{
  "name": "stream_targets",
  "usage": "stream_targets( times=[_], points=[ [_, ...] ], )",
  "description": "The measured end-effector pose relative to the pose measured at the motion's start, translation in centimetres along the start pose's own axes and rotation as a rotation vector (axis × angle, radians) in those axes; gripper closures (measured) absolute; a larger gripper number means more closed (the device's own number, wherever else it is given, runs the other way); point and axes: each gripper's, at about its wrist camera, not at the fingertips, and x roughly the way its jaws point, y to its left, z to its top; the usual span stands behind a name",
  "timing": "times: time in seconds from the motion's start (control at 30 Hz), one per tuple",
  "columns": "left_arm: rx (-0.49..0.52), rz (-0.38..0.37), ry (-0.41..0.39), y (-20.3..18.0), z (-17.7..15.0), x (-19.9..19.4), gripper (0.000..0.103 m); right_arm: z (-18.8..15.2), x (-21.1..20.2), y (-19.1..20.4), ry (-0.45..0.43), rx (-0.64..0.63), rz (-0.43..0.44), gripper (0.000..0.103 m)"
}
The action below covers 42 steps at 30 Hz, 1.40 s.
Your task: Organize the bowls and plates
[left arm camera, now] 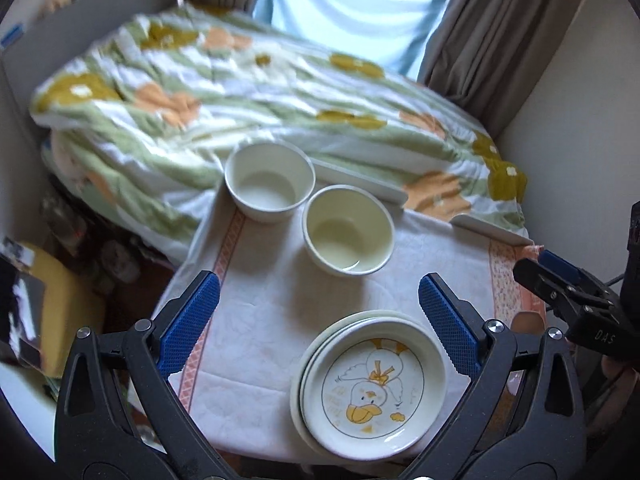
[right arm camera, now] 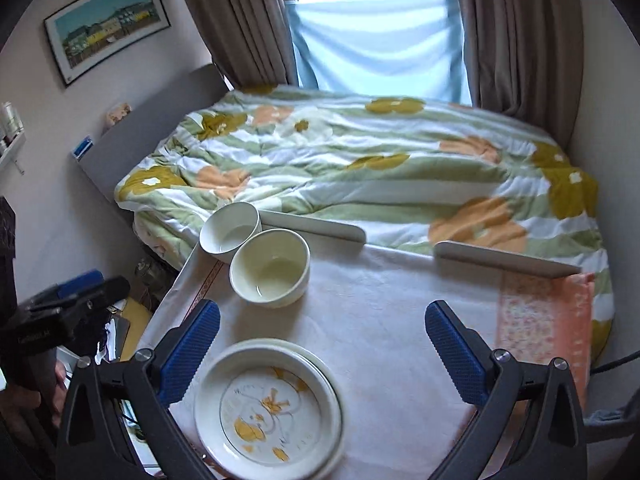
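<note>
I hold both grippers spread and empty; the near bowl lies straight ahead of my left gripper, the closer one, beyond the plates.

Legible text: the letters "DAS", white on the black body of the right gripper, seen at the right edge of the left wrist view. A pale printed marking on the body of the left gripper, in the right wrist view, is too blurred to read. Small marks around the duck drawing on the top plate cannot be made out.
</note>
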Motion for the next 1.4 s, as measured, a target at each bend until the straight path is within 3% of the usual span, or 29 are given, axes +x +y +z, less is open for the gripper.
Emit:
stream_targets(
  times=[0.13,0.2,0.27,0.33,0.5,0.67,0.7,0.77,0.83,0.9,1.2,1.4],
  points=[
    [-0.031,-0.046,0.078,1.9,1.2,5.8,0.004,1.7,6.2,-0.1,0.088,0.066,-0.025,0.002],
    [-0.042,-0.079,0.116,2.6,1.7,8.7,0.012,1.8,8.9,-0.2,0.135,0.087,-0.031,0.009],
    [-0.039,-0.093,0.17,3.1,1.9,11.6,0.039,1.9,11.2,0.1,0.18,0.091,-0.04,0.02],
    [-0.031,-0.106,0.212,3.2,2.1,13.7,0.048,1.6,13.4,0.1,0.225,0.108,-0.041,0.035],
    [0.0,-0.118,0.248,2.8,2.1,16.3,0.05,1.1,16.4,-0.2,0.274,0.181,-0.015,0.045],
    [0.047,-0.13,0.267,2.3,2.3,17.7,0.073,1.0,17.7,-0.2,0.283,0.206,-0.015,0.062],
    [0.061,-0.127,0.259,2.0,2.4,17.6,0.074,1.1,17.9,0.0,0.284,0.207,-0.014,0.069],
    [0.093,-0.121,0.238,1.6,2.5,17.5,0.085,1.2,18.3,0.4,0.281,0.2,-0.021,0.073],
    [0.114,-0.12,0.226,1.2,2.6,17.5,0.087,1.2,18.6,0.7,0.283,0.188,-0.02,0.085],
    [0.136,-0.104,0.218,0.9,2.5,17.4,0.087,1.2,18.6,1.0,0.274,0.185,-0.016,0.089],
    [0.162,-0.104,0.193,0.1,2.9,16.4,0.087,1.2,17.7,0.9,0.239,0.201,-0.016,0.089],
    [0.204,-0.12,0.171,-2.1,2.9,14.0,0.087,1.4,14.4,0.4,0.19,0.224,-0.024,0.089]
  ],
)
